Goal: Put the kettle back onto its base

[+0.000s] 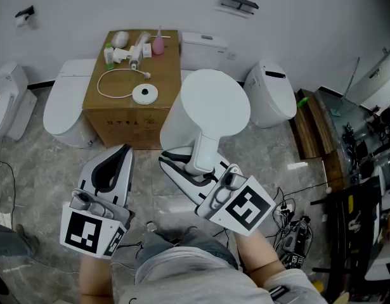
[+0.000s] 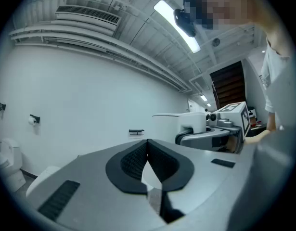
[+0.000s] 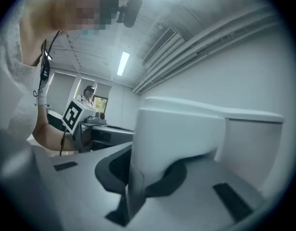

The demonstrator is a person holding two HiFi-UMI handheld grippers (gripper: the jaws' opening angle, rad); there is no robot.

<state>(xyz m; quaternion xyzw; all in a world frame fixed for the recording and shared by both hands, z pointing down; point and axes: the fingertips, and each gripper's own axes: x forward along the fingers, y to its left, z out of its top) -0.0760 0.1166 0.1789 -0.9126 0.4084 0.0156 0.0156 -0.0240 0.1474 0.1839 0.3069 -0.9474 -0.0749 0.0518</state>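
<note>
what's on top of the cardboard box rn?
Round white kettle base with its looped cord near the front; a pink bottle and small white items at the back. The kettle hides the box's front right corner.

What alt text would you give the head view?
The right claw grips the handle of a round white kettle, short of the round white base with its cord on a brown cardboard box. The left claw is shut and empty.

Probably a test lab, I note: loose toilets (image 1: 68,105) round a box (image 1: 128,122), cluttered bench (image 1: 358,170), bare ceiling pipes (image 2: 114,51).
</note>
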